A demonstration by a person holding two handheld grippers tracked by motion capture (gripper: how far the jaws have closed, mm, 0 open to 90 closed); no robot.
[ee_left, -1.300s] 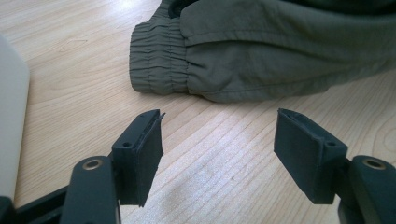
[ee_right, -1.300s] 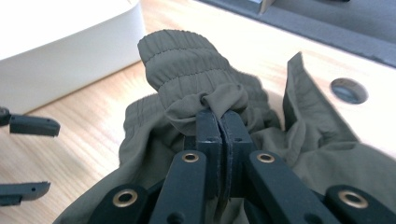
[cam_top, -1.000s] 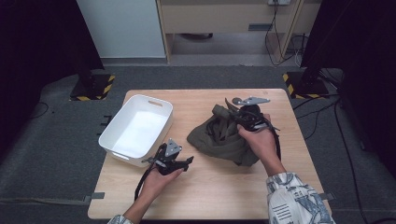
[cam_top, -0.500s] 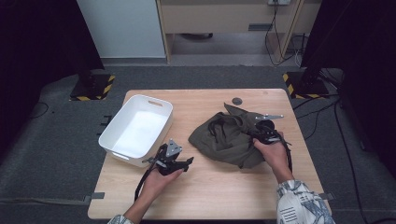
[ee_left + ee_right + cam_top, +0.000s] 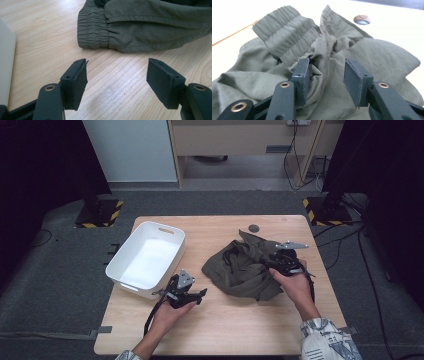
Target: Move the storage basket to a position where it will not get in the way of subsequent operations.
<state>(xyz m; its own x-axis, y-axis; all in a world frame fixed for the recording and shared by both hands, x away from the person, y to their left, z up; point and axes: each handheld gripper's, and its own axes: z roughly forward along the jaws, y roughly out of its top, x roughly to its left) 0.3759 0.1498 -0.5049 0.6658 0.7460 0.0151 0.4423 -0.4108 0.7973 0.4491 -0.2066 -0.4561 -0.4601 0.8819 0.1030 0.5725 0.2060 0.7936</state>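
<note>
Garment: olive trousers (image 5: 245, 267) lie crumpled on the right half of the wooden table (image 5: 220, 325).
Right gripper (image 5: 278, 262): over the cloth, jaws just been opening; fabric between them, perhaps brushing one pad.
Left gripper (image 5: 192, 296): jaws spread over bare wood, near the white tub (image 5: 127, 280), nothing held.

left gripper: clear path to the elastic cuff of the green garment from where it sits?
Probably yes. The left gripper stands open over bare table, and the elastic cuff lies flat just ahead of its jaws with nothing between. The white bin sits off to the side.
</note>
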